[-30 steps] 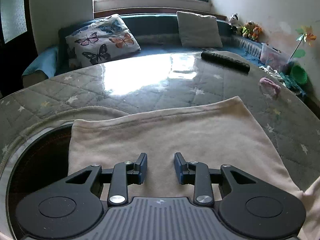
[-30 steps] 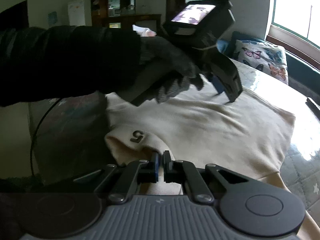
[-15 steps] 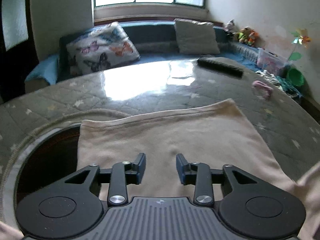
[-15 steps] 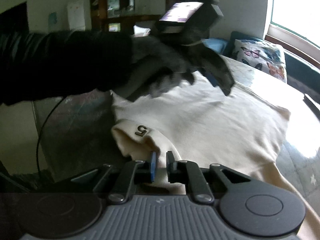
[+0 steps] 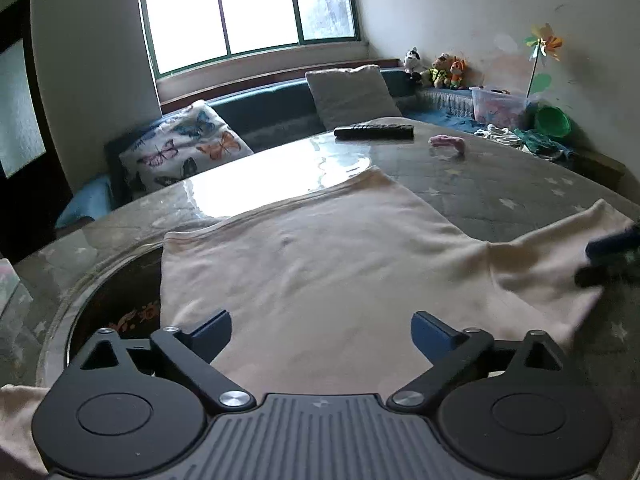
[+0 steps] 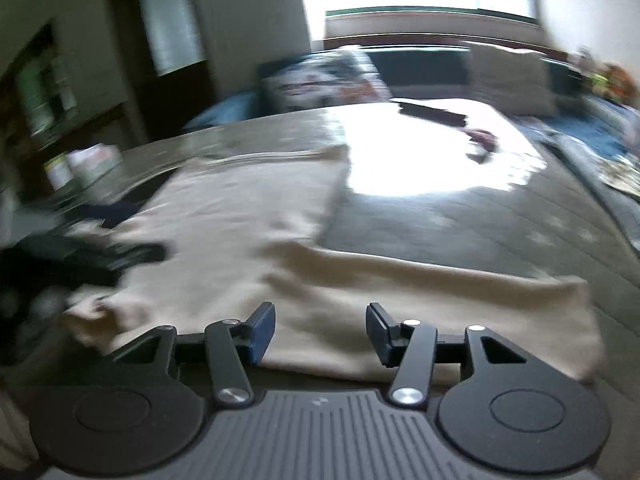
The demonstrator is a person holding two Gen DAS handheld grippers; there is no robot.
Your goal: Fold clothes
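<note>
Glass tabletop (image 5: 500, 192): cream sweatshirt (image 5: 320, 264) spread flat, sleeve (image 6: 440, 292) stretching rightward, nearest right gripper (image 6: 321, 330); both grippers' fingers apart, left gripper (image 5: 321, 330) over body.

A glossy, star-patterned desk (image 5: 500, 196) carries a cream shirt (image 5: 320, 264) spread flat, a black remote control (image 5: 374, 132) and a small pink item (image 5: 447, 142) at its far side.
</note>
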